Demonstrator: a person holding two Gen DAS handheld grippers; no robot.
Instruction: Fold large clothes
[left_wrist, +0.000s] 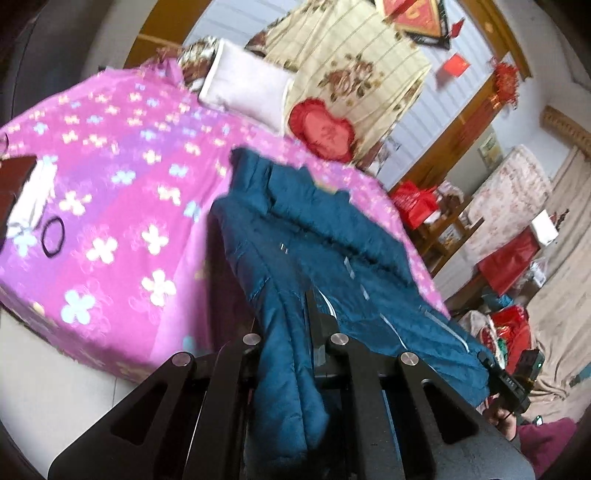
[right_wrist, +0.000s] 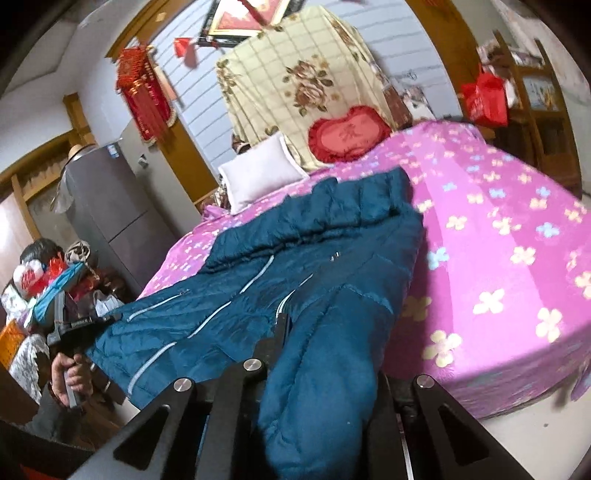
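A teal padded jacket (left_wrist: 332, 258) lies stretched over the pink flowered bed sheet (left_wrist: 110, 184), its hem pulled off the near edge. My left gripper (left_wrist: 295, 332) is shut on one corner of the hem, fabric bunched between the fingers and hanging down. My right gripper (right_wrist: 306, 332) is shut on the other hem corner, with the jacket (right_wrist: 295, 240) spread away from it towards the pillows. Each gripper shows in the other's view at the jacket's far corner: the right one in the left wrist view (left_wrist: 506, 380), the left one in the right wrist view (right_wrist: 81, 328).
A white pillow (right_wrist: 258, 173), a red heart cushion (right_wrist: 347, 134) and a cream floral quilt (right_wrist: 303, 81) sit at the bed head. A black hair band (left_wrist: 53, 236) lies on the sheet. A grey fridge (right_wrist: 110, 206) and red bags (left_wrist: 413, 203) flank the bed.
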